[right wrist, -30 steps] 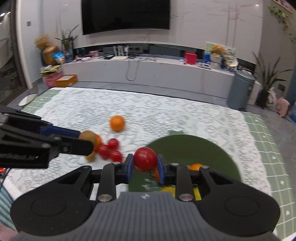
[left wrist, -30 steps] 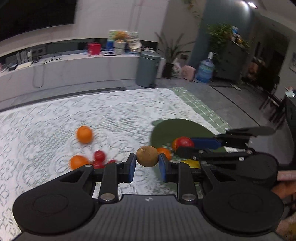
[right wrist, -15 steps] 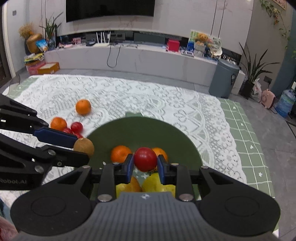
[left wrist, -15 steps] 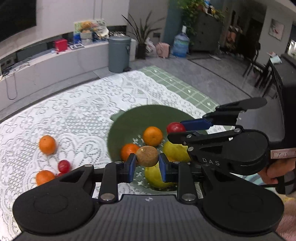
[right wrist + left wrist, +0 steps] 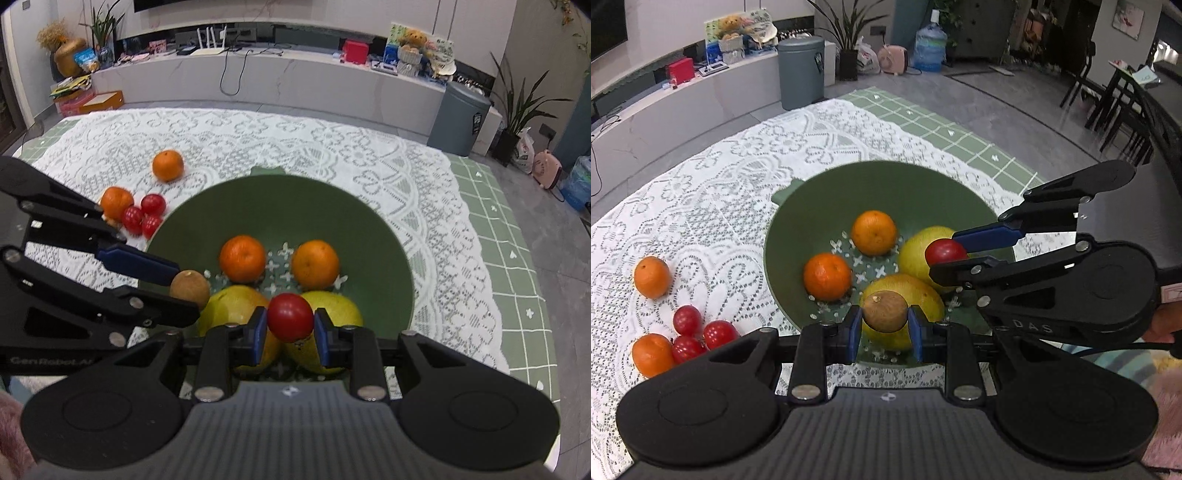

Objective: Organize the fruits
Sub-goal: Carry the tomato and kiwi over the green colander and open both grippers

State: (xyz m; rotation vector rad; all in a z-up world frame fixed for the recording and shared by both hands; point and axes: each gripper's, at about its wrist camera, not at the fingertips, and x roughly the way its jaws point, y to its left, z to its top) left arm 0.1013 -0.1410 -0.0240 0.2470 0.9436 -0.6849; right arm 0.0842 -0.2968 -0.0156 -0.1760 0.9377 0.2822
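We saw a dark green bowl holding orange mandarins and yellow pears; beside the bowl, red tomatoes lay on white lace cloth.

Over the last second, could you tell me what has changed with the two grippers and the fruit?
Both grippers carried their fruit in over the green bowl: the left gripper still clamps the kiwi, the right gripper still clamps the red tomato, both now above the two yellow fruits. Nothing was released. The oranges and tomatoes on the lace cloth and the fruit in the bowl stayed put.
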